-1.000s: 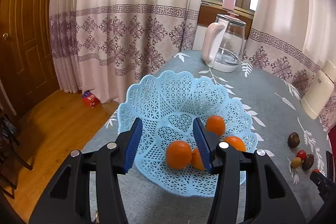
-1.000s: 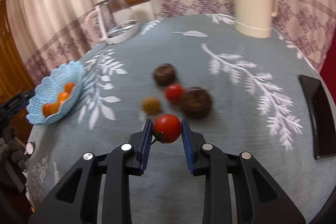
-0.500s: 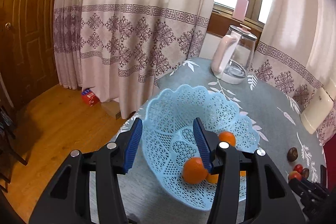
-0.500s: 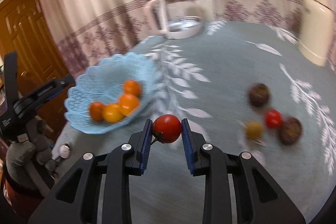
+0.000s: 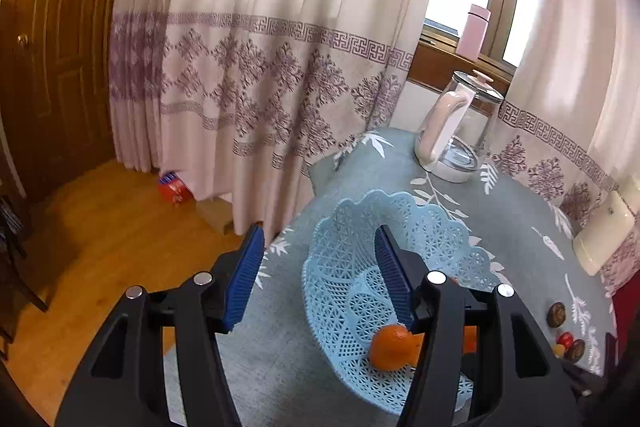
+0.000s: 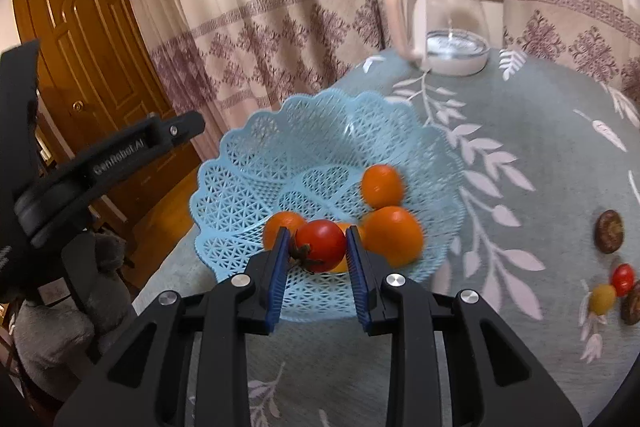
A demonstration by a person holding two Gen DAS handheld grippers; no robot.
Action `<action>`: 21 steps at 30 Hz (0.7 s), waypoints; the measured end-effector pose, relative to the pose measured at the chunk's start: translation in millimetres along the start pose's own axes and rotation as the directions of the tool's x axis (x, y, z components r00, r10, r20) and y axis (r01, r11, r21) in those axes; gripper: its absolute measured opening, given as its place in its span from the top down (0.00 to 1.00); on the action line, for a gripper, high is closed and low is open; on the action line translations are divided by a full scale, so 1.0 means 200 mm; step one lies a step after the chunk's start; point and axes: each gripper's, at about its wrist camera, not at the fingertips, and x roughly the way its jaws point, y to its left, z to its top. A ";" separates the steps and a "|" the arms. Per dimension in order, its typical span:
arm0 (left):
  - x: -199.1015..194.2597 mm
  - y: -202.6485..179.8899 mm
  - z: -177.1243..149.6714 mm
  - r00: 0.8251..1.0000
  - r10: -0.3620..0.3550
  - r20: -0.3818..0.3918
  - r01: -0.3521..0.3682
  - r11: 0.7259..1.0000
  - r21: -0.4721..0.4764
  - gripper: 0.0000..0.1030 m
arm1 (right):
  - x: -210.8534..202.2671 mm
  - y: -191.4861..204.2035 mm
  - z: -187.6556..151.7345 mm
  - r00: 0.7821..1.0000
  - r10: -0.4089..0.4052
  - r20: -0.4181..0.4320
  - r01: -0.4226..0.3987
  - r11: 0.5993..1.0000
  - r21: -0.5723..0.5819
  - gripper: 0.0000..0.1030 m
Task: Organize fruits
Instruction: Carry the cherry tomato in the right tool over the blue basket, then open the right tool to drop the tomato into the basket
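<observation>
My right gripper [image 6: 318,247] is shut on a red tomato [image 6: 321,245] and holds it over the near rim of the light blue lattice basket [image 6: 280,151]. Several oranges [image 6: 392,235] lie inside the basket. In the left wrist view my left gripper [image 5: 320,267] stands open and empty at the basket's [image 5: 340,291] left rim, above the table's edge; one orange [image 5: 390,347] shows by its right finger. More small fruits remain on the cloth at the right: a red one [image 6: 623,279], a yellow one [image 6: 603,299] and a dark brown one [image 6: 609,225].
A glass kettle with a pink handle [image 6: 444,23] stands at the table's far side. A cream thermos [image 5: 604,239] sits at the right edge. The grey-green leaf-pattern tablecloth [image 6: 520,131] covers the table. Curtains, a wooden door [image 6: 84,39] and wooden floor [image 5: 100,235] lie to the left.
My right gripper has carried the tomato leftward from the loose fruits to the basket's near rim. My left gripper has drawn back and left, off the basket toward the table's edge.
</observation>
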 end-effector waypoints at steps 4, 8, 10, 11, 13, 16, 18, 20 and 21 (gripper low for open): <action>0.03 0.02 0.01 1.000 -0.011 -0.008 0.011 1.000 -0.005 0.42 | 0.07 0.04 -0.02 0.999 0.005 -0.035 -0.005 1.000 0.003 0.72; 0.05 0.08 0.02 1.000 -0.017 -0.016 0.016 0.999 -0.046 0.42 | 0.11 0.07 -0.02 0.999 -0.004 -0.053 0.004 1.000 -0.001 0.72; 0.06 0.11 0.03 1.000 -0.015 -0.017 0.014 0.998 -0.058 0.42 | 0.12 0.08 -0.02 0.998 -0.006 -0.056 0.006 1.000 0.004 0.72; 0.06 0.13 0.04 1.000 -0.013 -0.015 0.012 0.998 -0.065 0.42 | 0.12 0.08 -0.02 0.998 -0.006 -0.057 0.006 1.000 0.007 0.72; 0.06 0.15 0.05 1.000 -0.010 -0.012 0.009 0.997 -0.077 0.42 | 0.12 0.08 -0.03 0.998 -0.008 -0.060 0.009 1.000 0.012 0.72; 0.05 0.17 0.05 1.000 -0.015 -0.010 0.014 0.997 -0.082 0.42 | 0.12 0.07 -0.04 0.998 -0.013 -0.065 0.015 1.000 0.026 0.71; 0.05 0.17 0.05 1.000 -0.018 -0.009 0.017 0.997 -0.081 0.42 | 0.10 0.05 -0.06 0.998 -0.021 -0.061 0.023 0.999 0.038 0.71; 0.04 0.16 0.06 1.000 -0.024 -0.008 0.023 0.997 -0.078 0.42 | 0.08 0.03 -0.07 0.998 -0.029 -0.053 0.032 0.998 0.050 0.71; 0.04 0.16 0.06 1.000 -0.026 -0.008 0.025 0.997 -0.075 0.42 | 0.07 0.02 -0.08 0.998 -0.034 -0.048 0.037 0.998 0.056 0.69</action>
